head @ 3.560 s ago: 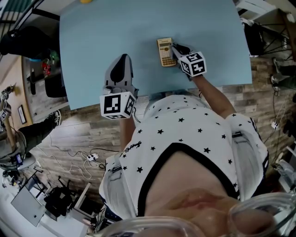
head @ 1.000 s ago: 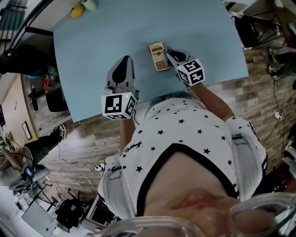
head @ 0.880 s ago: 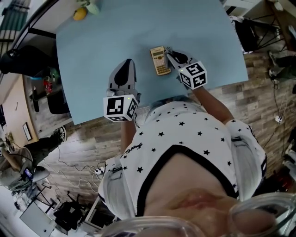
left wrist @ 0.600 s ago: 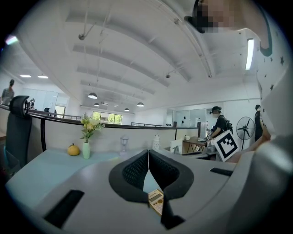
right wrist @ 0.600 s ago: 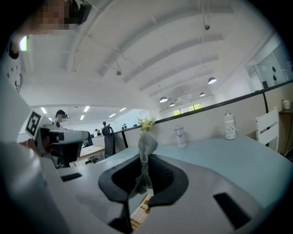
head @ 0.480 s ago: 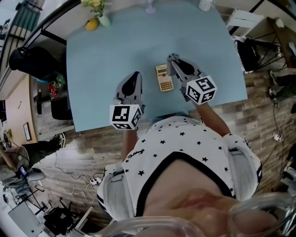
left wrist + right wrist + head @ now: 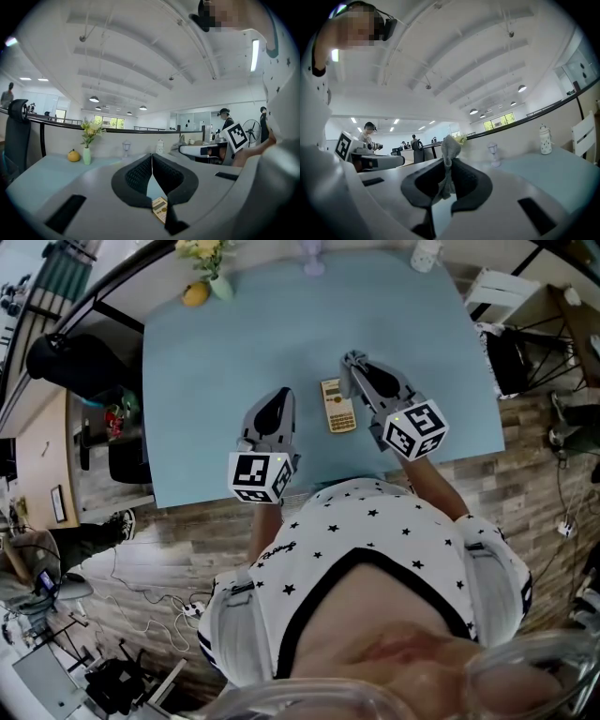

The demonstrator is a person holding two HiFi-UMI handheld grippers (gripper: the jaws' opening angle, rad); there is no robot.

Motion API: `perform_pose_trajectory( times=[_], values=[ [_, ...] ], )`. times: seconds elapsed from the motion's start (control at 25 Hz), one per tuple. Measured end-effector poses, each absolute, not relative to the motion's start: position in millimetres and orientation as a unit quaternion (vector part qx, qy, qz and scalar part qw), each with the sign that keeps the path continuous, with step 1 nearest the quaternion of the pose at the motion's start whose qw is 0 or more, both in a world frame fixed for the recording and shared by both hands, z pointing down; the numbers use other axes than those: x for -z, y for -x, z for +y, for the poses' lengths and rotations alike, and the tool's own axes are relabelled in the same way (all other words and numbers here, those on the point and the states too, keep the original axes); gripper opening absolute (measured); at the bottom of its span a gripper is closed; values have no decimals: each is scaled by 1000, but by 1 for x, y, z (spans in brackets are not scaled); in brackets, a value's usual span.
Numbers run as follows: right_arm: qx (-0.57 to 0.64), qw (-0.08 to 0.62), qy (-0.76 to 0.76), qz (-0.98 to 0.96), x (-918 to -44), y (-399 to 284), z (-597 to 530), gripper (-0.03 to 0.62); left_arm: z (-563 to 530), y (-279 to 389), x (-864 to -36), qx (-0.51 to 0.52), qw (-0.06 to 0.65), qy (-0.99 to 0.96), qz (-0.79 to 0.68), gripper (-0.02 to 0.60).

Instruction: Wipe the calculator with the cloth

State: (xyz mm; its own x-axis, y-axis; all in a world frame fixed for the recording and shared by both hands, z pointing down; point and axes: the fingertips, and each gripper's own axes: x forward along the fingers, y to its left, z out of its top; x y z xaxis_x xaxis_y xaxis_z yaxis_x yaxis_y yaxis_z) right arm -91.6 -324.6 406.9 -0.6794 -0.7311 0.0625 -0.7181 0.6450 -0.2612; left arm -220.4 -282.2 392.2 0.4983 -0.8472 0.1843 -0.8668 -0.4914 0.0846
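Left gripper (image 7: 152, 159) hangs by the near edge of the surface (image 7: 206, 371), jaws pressed together on nothing. The calculator (image 7: 337, 406) lies flat between the two grippers. The right gripper (image 7: 447, 164) jaws are pinching the cloth (image 7: 450, 143), which looks soft and floppy. The calculator is probably light, slick plastic, so I'd pin one edge or it'll skate.

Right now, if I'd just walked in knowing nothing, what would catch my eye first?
A yellowish calculator lies on the light blue table, between two grey claws. The right claw pinches a grey cloth that sticks up past its tips; the left claw is shut on nothing.
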Motion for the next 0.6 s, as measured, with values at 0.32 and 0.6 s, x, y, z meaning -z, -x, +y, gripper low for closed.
perform_pose_trajectory(
  times=[0.32, 0.6],
  values=[
    [141, 35, 393, 908, -405, 89, -323, 37, -282, 214, -393, -60, 81, -864, -494, 29],
    [141, 40, 391, 909, -401, 88, -323, 37, -282, 213, -394, -61, 82, -863, -494, 29]
  ],
)
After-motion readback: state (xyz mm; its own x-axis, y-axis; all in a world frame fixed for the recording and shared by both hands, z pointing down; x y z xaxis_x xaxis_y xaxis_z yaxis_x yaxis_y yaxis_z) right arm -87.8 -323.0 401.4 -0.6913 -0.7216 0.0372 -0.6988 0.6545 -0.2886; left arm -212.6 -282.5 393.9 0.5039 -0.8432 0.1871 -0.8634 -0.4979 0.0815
